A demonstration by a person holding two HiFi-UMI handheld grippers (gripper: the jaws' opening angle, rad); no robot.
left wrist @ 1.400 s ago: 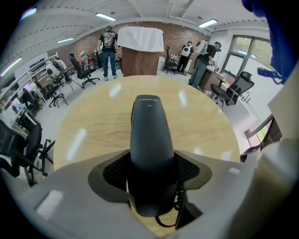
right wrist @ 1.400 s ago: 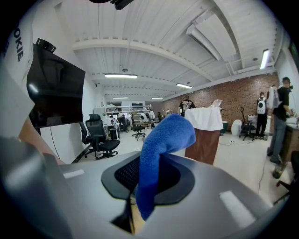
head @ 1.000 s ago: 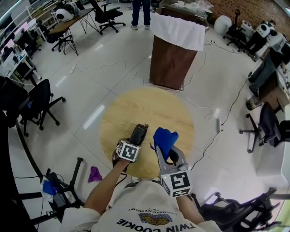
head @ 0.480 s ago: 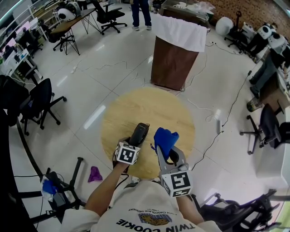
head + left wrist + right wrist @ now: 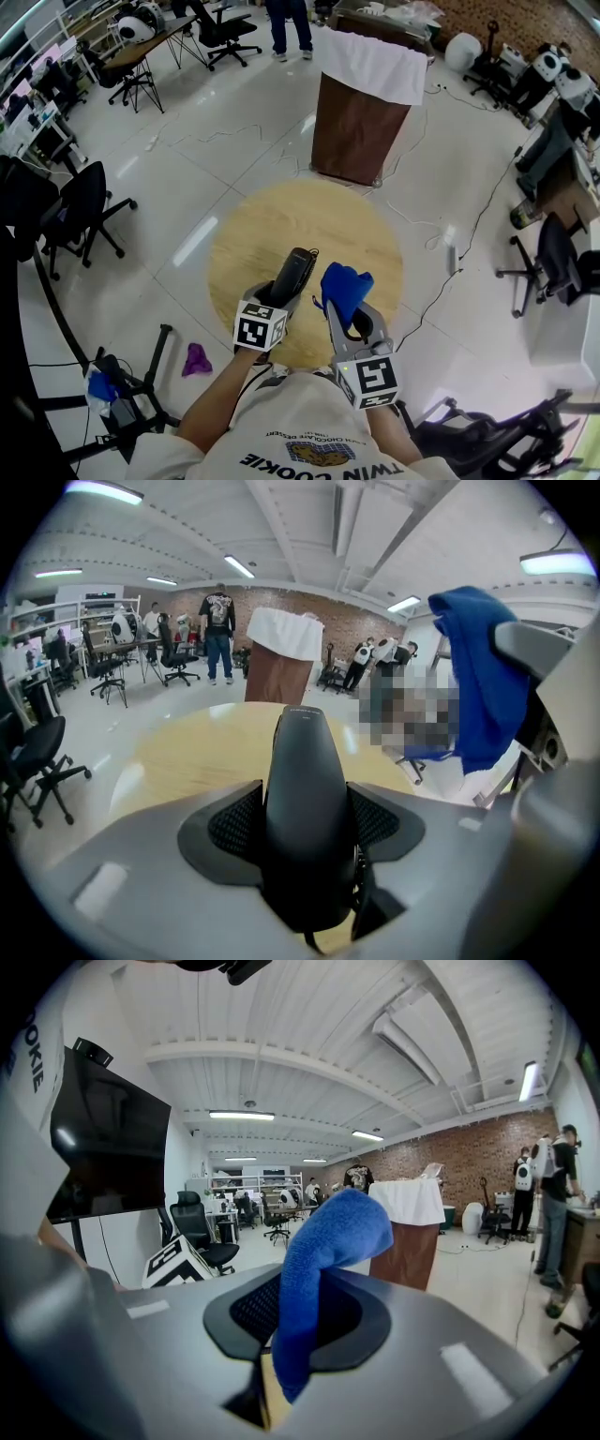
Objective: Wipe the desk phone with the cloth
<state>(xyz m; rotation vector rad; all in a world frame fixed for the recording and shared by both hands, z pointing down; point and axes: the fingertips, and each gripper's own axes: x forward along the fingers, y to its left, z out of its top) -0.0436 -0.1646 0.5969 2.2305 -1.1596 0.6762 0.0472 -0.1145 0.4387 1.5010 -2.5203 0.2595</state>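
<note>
The left gripper (image 5: pixel 306 829) is clamped on the handset (image 5: pixel 302 780), a smooth black wedge narrowing toward its far tip, with a cord trailing beneath. Just beside it, the right gripper (image 5: pixel 292 1314) pinches the blue cloth (image 5: pixel 323 1241); its fold stands up above the jaws, apart from the handset. Both hang over the near edge of the round wooden table (image 5: pixel 309 225), the handset pointing inward. Open tabletop runs to the far rim. Beyond stands a brown stand (image 5: pixel 356 127) draped in white, and a chair (image 5: pixel 82 208) sits well off to the left.
</note>
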